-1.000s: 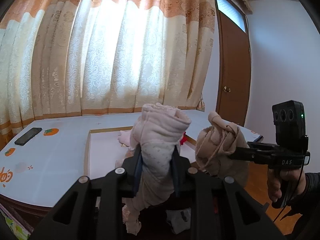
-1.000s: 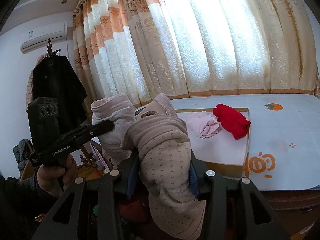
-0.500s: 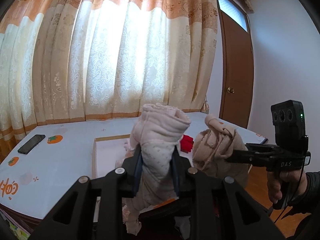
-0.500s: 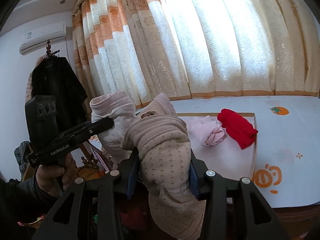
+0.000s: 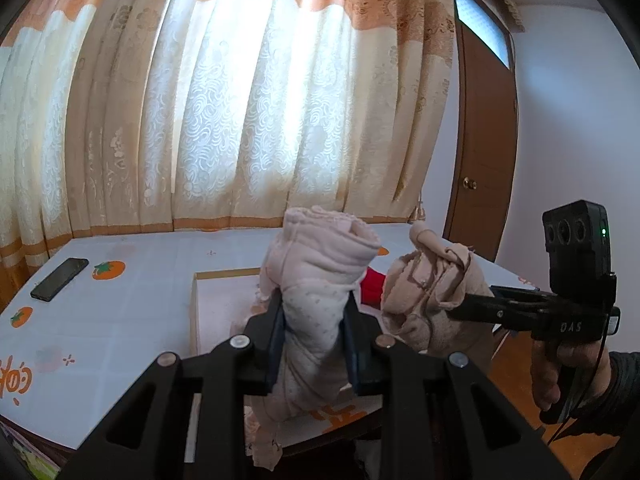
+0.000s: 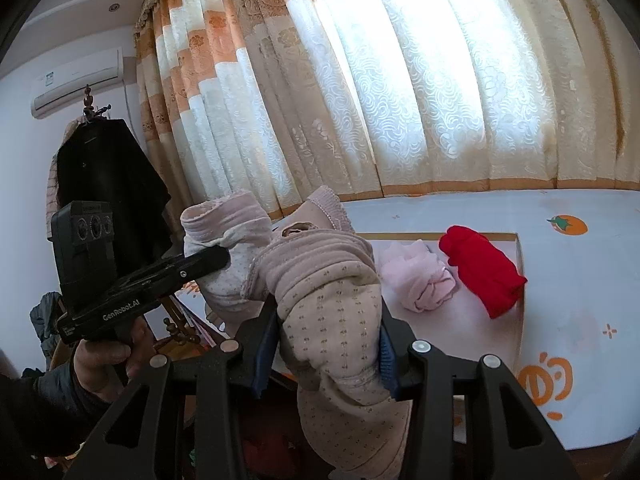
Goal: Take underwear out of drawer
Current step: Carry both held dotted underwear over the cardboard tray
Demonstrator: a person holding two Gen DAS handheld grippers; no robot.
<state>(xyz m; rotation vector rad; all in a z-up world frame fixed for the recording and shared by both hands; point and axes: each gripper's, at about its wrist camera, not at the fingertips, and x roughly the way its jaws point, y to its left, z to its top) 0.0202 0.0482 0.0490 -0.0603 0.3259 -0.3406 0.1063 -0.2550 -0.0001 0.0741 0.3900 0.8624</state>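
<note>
We hold one rolled pair of underwear in each hand-held gripper.

Our left hand-held gripper (image 5: 314,334) squeezes the pale pink underwear (image 5: 316,280). Our right hand-held gripper (image 6: 328,354) squeezes the dotted tan underwear (image 6: 332,304). Both are up above the desk (image 6: 580,280).

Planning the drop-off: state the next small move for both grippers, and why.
Probably carry both bundles forward over the wooden tray and lower them: the left gripper clamps pale pink dotted underwear, the right gripper beige dotted underwear, both held short of the tray.
</note>
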